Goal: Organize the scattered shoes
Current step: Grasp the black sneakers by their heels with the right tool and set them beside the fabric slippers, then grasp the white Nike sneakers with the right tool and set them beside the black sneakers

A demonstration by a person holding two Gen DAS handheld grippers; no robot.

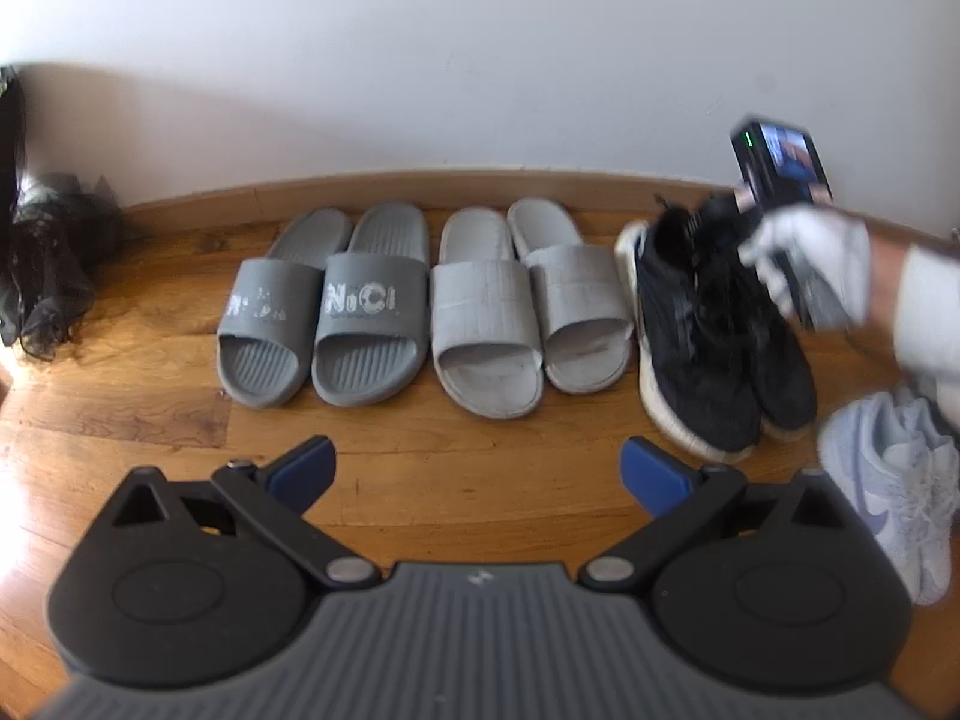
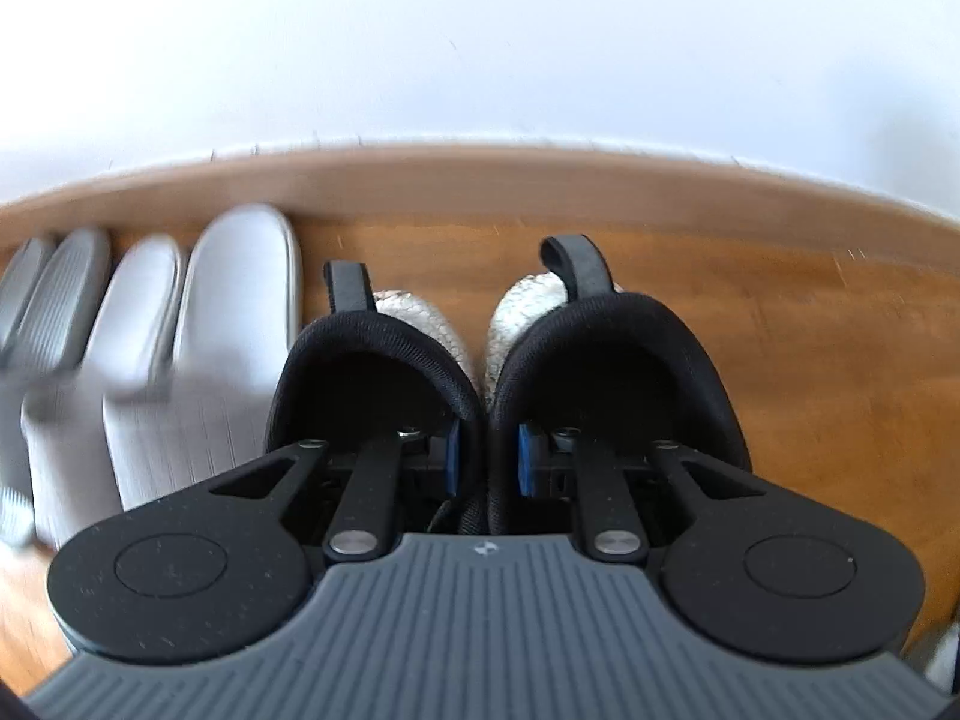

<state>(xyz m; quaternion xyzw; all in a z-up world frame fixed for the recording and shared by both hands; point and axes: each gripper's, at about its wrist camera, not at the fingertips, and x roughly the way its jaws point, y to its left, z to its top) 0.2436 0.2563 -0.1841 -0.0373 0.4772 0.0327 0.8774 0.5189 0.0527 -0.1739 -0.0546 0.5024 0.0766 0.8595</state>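
Wooden floor [image 1: 150, 420] along a white wall [image 1: 480, 60]. Black sneakers [image 1: 714, 336] stand at the right end of the row, beside light grey slides [image 1: 510, 324] and dark grey slides [image 1: 324, 324]. White sneaker [image 1: 888, 480] lies apart, nearer. Right gripper [image 2: 485, 456]: fingers pinched together on the black sneakers' inner collars. Left gripper [image 1: 477, 468]: fingers spread wide, holding nothing.

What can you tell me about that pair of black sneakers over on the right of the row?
The black sneakers are a knit-looking pair with thick, scuffed white soles, black laces and heel pull loops. They sit side by side at the right end of the row by the wall, heels toward it, next to the light grey slides. The right hand-held gripper is shut on their two inner collars, pinching them together.
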